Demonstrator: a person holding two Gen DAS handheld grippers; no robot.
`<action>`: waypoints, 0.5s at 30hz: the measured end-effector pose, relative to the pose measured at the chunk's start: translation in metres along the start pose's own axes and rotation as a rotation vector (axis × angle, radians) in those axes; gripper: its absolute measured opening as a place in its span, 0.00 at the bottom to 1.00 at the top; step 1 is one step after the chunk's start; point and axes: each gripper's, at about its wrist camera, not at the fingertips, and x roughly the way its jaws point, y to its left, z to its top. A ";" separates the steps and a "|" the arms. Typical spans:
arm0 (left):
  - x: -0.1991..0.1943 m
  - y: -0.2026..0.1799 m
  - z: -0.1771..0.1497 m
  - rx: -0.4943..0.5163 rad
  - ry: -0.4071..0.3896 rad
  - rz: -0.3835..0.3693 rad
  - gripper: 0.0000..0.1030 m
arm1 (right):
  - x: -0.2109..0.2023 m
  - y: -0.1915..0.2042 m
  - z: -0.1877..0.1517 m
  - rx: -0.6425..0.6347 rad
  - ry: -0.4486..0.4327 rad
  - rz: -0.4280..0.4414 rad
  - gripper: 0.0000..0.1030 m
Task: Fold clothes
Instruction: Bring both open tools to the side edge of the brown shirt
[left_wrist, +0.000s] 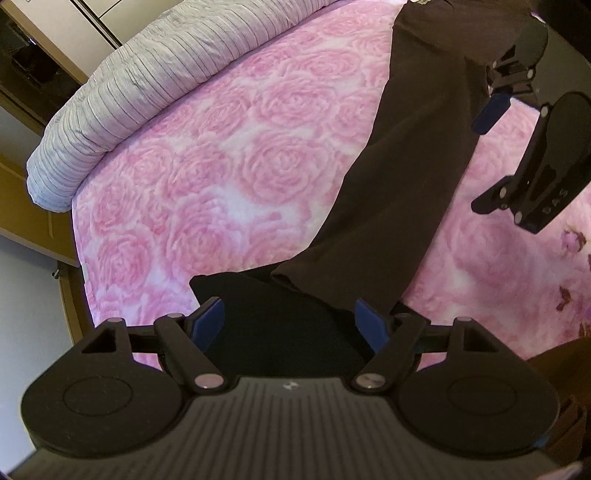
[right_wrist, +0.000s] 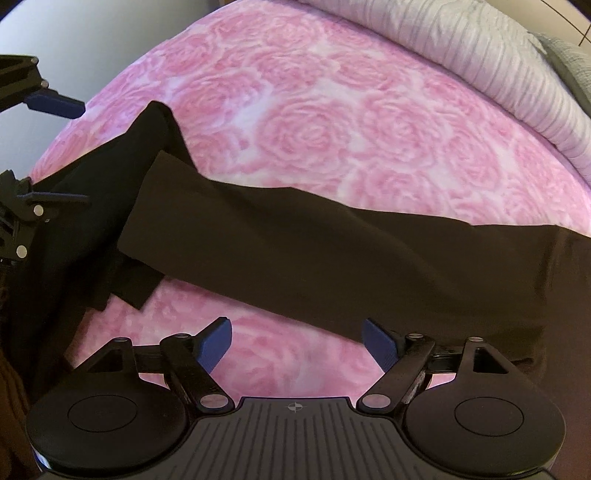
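A pair of dark brown trousers (left_wrist: 399, 177) lies stretched along the pink rose-patterned bed cover (left_wrist: 207, 173). In the right wrist view the trousers (right_wrist: 314, 254) run across the frame, with the leg ends at the left. My left gripper (left_wrist: 290, 321) is open, its blue pads on either side of the dark leg-end cloth below it. My right gripper (right_wrist: 297, 341) is open and empty above bare cover, just in front of the trousers' near edge. The right gripper (left_wrist: 491, 110) also shows in the left wrist view, and the left gripper's fingers (right_wrist: 55, 103) show at the right view's left edge.
A grey striped duvet roll (left_wrist: 122, 96) lies along the far side of the bed, also in the right wrist view (right_wrist: 480, 62). Wooden furniture (left_wrist: 37, 44) stands beyond the bed's corner. The bed edge (left_wrist: 81, 266) drops off at the left.
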 end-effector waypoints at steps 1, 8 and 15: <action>0.000 0.001 -0.001 0.003 0.000 0.001 0.73 | 0.003 0.003 0.001 -0.002 0.004 0.004 0.79; 0.002 0.008 -0.011 0.011 0.004 0.003 0.73 | 0.019 0.021 0.006 -0.020 0.023 0.035 0.66; 0.007 0.016 -0.021 0.011 0.016 0.003 0.73 | 0.031 0.035 0.016 -0.031 0.027 0.039 0.56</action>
